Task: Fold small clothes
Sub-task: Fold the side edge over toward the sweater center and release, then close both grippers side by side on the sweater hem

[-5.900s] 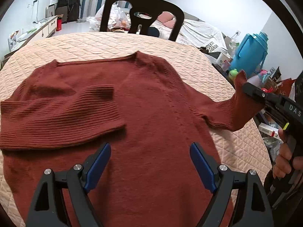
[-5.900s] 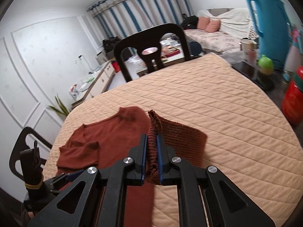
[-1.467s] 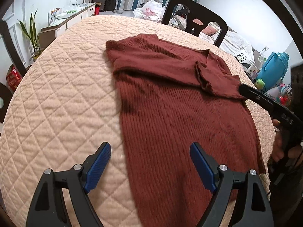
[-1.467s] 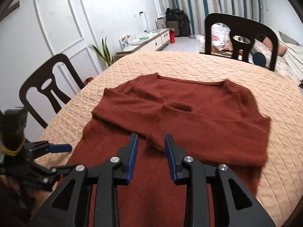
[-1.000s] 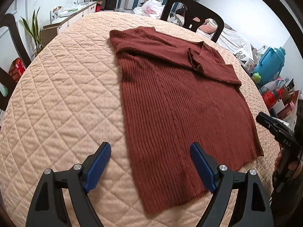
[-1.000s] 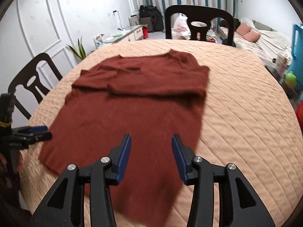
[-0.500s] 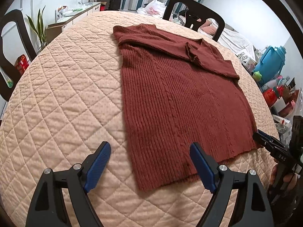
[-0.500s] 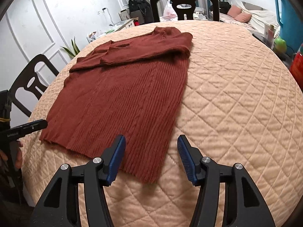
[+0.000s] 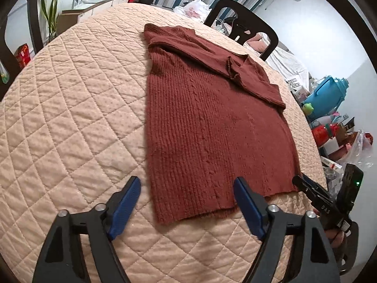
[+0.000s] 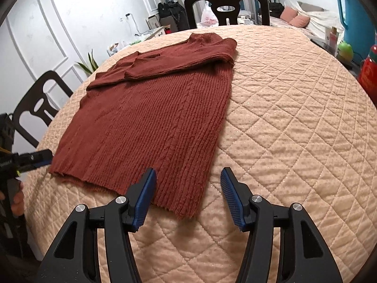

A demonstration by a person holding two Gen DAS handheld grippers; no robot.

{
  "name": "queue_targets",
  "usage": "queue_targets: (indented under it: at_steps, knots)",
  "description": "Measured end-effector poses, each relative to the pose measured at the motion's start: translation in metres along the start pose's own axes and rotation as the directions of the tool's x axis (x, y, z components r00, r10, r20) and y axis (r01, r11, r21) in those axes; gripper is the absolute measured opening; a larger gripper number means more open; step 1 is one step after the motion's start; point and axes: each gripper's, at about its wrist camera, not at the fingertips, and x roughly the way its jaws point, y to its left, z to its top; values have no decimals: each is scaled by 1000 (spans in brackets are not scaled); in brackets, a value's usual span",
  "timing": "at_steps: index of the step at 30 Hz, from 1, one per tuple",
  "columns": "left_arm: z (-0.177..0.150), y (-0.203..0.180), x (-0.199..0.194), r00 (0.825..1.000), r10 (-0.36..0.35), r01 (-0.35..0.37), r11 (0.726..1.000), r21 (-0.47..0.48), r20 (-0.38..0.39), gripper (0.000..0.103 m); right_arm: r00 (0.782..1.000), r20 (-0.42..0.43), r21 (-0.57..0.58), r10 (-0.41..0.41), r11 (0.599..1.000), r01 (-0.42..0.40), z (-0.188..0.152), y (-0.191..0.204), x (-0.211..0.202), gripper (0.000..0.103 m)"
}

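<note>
One round table (image 9: 70, 108) under a quilted peach cover fills most of both wrist views. On it lies a rust-red ribbed sweater (image 9: 212, 122), flat, sleeves folded in across the chest near the far edge, hem toward the near edge; it sits nearer the table's right half in the left wrist view. Black chair (image 9: 240, 26) stands behind the far rim; a second black chair (image 10: 40, 103) stands at the left side in the right wrist view. Teal jug (image 9: 325, 94) and clutter off the table's right side. Left gripper (image 9: 186, 202): jaws wide apart and closing, blue pads straddling the hem's left corner above it, no pad pressing the fabric. Right gripper (image 10: 188, 195): jaws apart, nothing clamped, the hem's right corner lying between and below its pads; in the left wrist view its tips reach the same corner of the hem, contact not resolvable. A hand (image 10: 16, 200) shows on the left gripper's handle
</note>
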Motion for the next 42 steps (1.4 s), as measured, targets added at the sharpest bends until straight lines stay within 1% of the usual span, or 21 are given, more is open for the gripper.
queue_targets:
  at_steps: [2, 4, 8, 11, 14, 15, 16, 21, 24, 27, 29, 30, 34, 35, 36, 37, 38, 39, 41, 42]
  knots:
    - [-1, 1, -1, 1000, 5, -5, 1000, -3, 4, 73, 1000, 2, -9, -10, 1000, 10, 0, 2, 1, 57]
    - [-2, 4, -2, 1000, -2, 2, 1000, -15, 4, 66, 1000, 4, -9, -10, 1000, 10, -1, 1, 1, 58]
    - [-5, 4, -4, 1000, -7, 7, 1000, -21, 12, 65, 1000, 5, 3, -3, 1000, 3, -1, 0, 0, 58]
    - [-8, 3, -3, 1000, -23, 23, 1000, -19, 4, 55, 1000, 10, 3, -3, 1000, 3, -2, 1, -1, 58]
    - [-9, -1, -3, 1000, -9, 9, 1000, -3, 10, 55, 1000, 13, 1, -11, 1000, 11, -3, 2, -2, 58]
    - [-9, -1, -3, 1000, -24, 24, 1000, -9, 4, 49, 1000, 14, 0, -12, 1000, 12, -3, 2, -2, 58]
    - [-9, -2, -1, 1000, -31, 31, 999, -13, -2, 47, 1000, 16, 0, -12, 1000, 12, -4, 2, -2, 58]
    - [-8, -1, -1, 1000, -23, 23, 999, -22, 8, 44, 1000, 21, 23, 5, 1000, -6, -5, -2, -4, 58]
    - [-9, 2, -2, 1000, -17, 18, 999, -34, 12, 37, 1000, 21, 32, 11, 999, -11, -5, -3, -5, 57]
    - [-9, 5, -2, 1000, -20, 21, 999, -44, 15, 32, 999, 25, 43, 21, 999, -22, -6, -5, -6, 57]
    - [-9, 6, -2, 999, -27, 28, 998, -51, 18, 31, 999, 25, 58, 20, 998, -21, -6, -7, -7, 49]
    - [-9, 6, -1, 999, -30, 31, 998, -51, 18, 24, 999, 25, 67, 21, 998, -23, -6, -8, -7, 47]
    - [-9, 0, 2, 1000, -18, 18, 1000, -24, 22, 24, 999, 24, 72, 23, 997, -24, -7, -9, -8, 39]
    - [-9, 0, 2, 1000, -22, 22, 999, -25, 22, 23, 999, 23, 72, 22, 997, -24, -7, -9, -8, 32]
    - [-9, 0, 2, 999, -22, 22, 999, -30, 23, 21, 999, 23, 73, 22, 997, -24, -8, -9, -8, 28]
    - [-9, 0, 2, 999, -24, 24, 999, -27, 23, 16, 1000, 19, 73, 25, 997, -27, -8, -9, -7, 19]
    - [-8, -1, 2, 999, -26, 27, 999, -22, 23, 14, 999, 17, 71, 27, 997, -29, -8, -8, -7, 15]
    - [-9, -1, 2, 999, -25, 25, 999, -20, 25, 13, 999, 18, 71, 28, 997, -29, -8, -8, -7, 15]
    - [-9, -2, 1, 999, -36, 36, 999, -11, 30, 11, 999, 20, 73, 45, 996, -47, -8, -8, -8, 7]
    - [-8, -1, 0, 998, -45, 45, 999, -17, 34, 11, 999, 24, 75, 46, 996, -48, -8, -9, -8, 7]
